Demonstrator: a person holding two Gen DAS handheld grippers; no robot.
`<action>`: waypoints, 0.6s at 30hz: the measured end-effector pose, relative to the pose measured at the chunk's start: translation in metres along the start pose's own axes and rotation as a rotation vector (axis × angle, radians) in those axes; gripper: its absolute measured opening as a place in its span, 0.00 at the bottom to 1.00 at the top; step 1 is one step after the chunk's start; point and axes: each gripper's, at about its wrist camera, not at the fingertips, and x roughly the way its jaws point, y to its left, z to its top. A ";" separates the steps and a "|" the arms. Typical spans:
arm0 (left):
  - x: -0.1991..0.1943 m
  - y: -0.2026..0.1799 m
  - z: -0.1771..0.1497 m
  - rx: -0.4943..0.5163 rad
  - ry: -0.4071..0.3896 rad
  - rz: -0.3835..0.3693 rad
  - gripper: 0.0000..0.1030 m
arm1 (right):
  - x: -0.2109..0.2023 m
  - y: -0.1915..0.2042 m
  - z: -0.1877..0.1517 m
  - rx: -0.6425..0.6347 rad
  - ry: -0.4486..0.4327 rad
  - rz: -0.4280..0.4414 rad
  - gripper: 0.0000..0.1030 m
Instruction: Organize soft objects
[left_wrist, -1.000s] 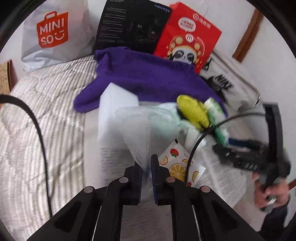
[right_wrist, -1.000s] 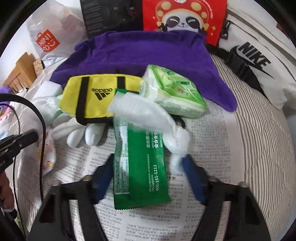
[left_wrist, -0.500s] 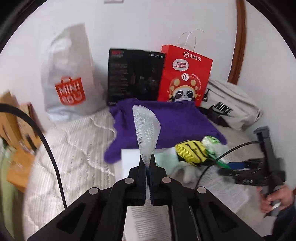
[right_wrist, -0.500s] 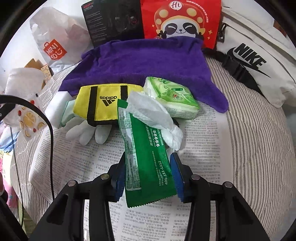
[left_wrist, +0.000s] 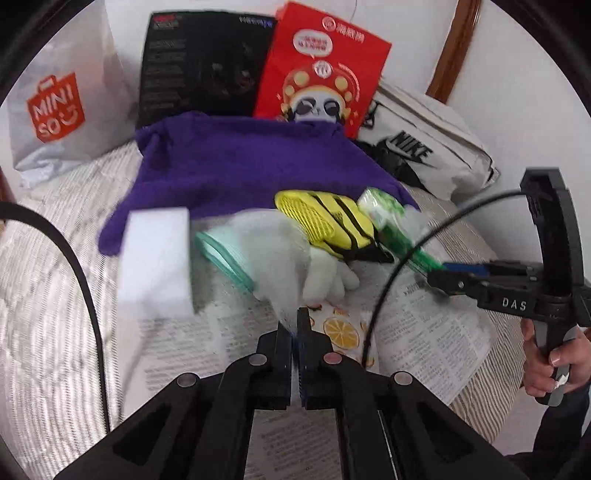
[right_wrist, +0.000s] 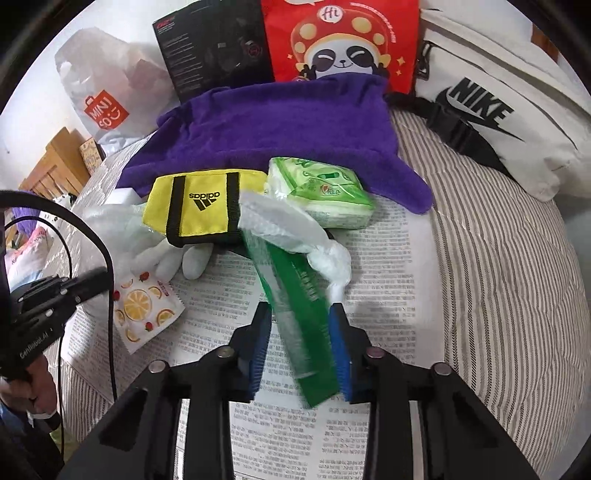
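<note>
My left gripper (left_wrist: 296, 325) is shut on a thin clear plastic bag (left_wrist: 269, 251), blurred and hanging over the white gloves (left_wrist: 325, 273). My right gripper (right_wrist: 300, 328) stands partly closed around a long green packet (right_wrist: 299, 306) lying on the newspaper (right_wrist: 384, 266); whether the pads touch it is unclear. A knotted white plastic bag (right_wrist: 295, 229) lies across the packet. A yellow Adidas pouch (right_wrist: 195, 210), a green tissue pack (right_wrist: 325, 188), a white foam block (left_wrist: 155, 266) and a fruit-print sachet (right_wrist: 140, 310) lie by a purple towel (right_wrist: 277, 125).
Against the wall stand a Miniso bag (left_wrist: 55, 107), a black box (left_wrist: 199, 62) and a red panda bag (left_wrist: 321, 62). A white Nike bag (right_wrist: 491, 110) lies at the right. The striped bed cover (right_wrist: 498, 280) runs to the right edge.
My left gripper came back down from a raised pose, carrying the clear plastic bag over the pile. My right gripper's jaws stayed around the green packet, which shifted slightly.
</note>
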 end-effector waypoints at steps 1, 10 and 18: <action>-0.002 0.000 0.000 0.000 -0.010 0.011 0.03 | 0.000 -0.002 0.000 0.005 -0.006 -0.001 0.30; -0.057 0.022 0.013 -0.064 -0.143 0.069 0.03 | -0.006 0.004 0.001 -0.014 -0.031 0.029 0.17; -0.086 -0.001 0.021 0.035 -0.207 0.122 0.03 | -0.003 0.008 0.001 -0.017 -0.015 0.063 0.16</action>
